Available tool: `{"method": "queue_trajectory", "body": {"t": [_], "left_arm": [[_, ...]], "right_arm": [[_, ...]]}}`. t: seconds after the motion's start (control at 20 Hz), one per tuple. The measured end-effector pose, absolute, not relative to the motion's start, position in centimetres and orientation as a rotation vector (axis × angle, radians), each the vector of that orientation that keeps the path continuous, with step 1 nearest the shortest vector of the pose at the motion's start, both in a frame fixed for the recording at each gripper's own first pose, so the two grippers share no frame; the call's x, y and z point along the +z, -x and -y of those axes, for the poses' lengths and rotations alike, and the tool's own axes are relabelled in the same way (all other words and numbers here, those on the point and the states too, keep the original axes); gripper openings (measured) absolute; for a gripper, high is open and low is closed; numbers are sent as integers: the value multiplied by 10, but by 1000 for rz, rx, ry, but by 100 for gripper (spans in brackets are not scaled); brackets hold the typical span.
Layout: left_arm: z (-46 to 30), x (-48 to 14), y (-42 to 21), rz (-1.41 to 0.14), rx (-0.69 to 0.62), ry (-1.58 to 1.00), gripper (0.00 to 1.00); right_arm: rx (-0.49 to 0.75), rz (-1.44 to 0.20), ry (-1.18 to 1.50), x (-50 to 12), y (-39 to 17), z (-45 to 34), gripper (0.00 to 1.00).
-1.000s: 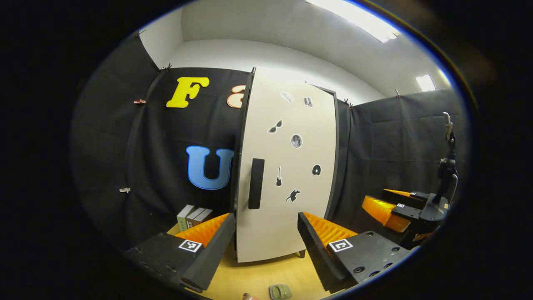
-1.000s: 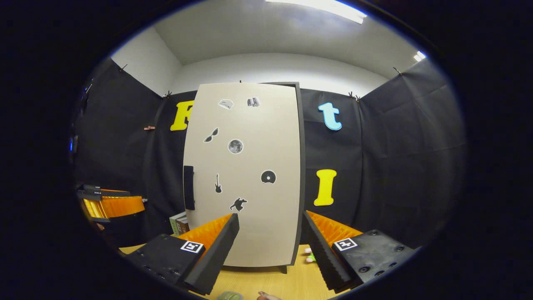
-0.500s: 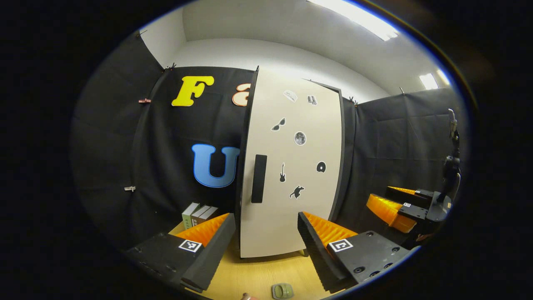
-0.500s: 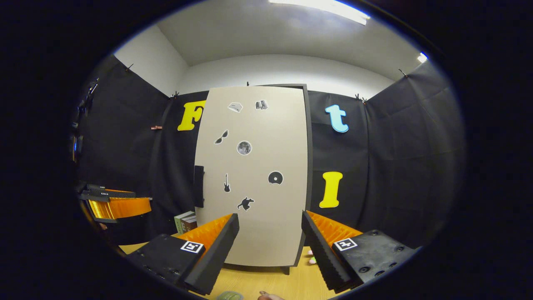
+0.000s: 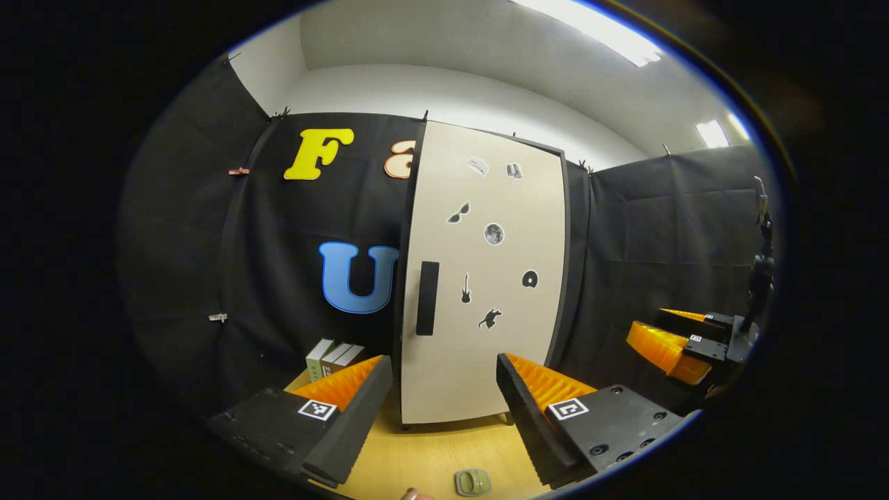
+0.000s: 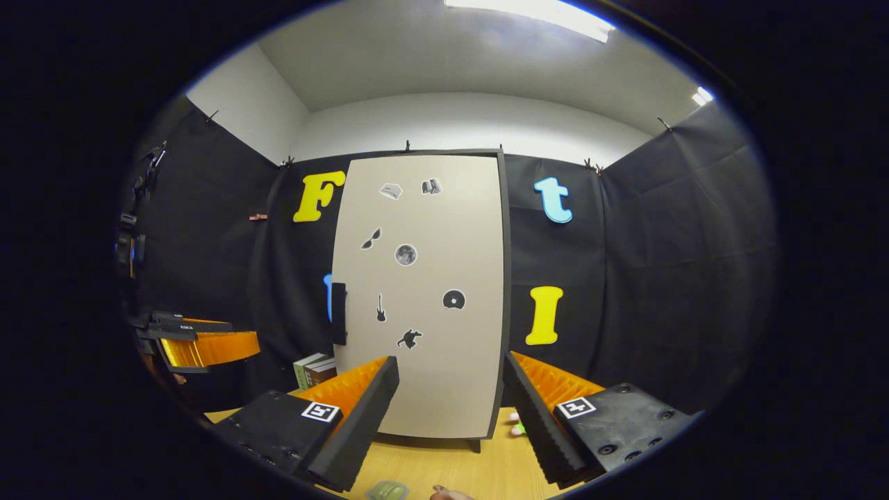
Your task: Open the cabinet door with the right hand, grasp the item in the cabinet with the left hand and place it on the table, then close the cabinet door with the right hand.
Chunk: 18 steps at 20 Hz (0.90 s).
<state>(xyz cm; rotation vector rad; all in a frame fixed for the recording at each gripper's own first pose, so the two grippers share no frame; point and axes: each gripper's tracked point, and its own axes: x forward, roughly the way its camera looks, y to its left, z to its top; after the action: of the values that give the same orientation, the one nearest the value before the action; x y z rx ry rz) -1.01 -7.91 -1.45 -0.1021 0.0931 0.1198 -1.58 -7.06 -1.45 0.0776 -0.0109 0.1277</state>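
Left gripper [image 5: 444,389] held wide open, nothing btwn fingers, facing cabinet door [image 5: 479,278] from a little way off; right gripper [image 6: 450,396] likewise wide open & empty, aimed at same door [image 6: 424,292]. Door shut flush in its dark frame, cream-coloured, w/ small black stickers on front; dark vertical handle [image 5: 427,298] on its left edge, also seen at [image 6: 338,314]. Cabinet stands upright on yellow-wood table [image 5: 430,458], short legs at bottom. Small green item [image 5: 473,481] lies on table near front edge, just beside a pinkish thing [image 5: 410,494] too cropped to identify; same green item [image 6: 387,491] low in right gripper view. Row of books [image 5: 332,355] upright on table left of cabinet, close to it. Small pink-green object [image 6: 515,423] on table by cabinet's right foot, partly hidden by right gripper's finger. Other gripper visible far right in left gripper view, far left in right gripper view; both well apart from cabinet.
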Motion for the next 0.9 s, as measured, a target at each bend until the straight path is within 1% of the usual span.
{"method": "queue_trajectory", "body": {"t": [0.4, 0.9], "left_arm": [[78, -18, 8, -114, 126, 88, 95], [81, -12, 10, -79, 100, 90, 95]], "right_arm": [[125, 1, -81, -21, 15, 69, 97], [128, 23, -84, -16, 15, 64, 97]]}}
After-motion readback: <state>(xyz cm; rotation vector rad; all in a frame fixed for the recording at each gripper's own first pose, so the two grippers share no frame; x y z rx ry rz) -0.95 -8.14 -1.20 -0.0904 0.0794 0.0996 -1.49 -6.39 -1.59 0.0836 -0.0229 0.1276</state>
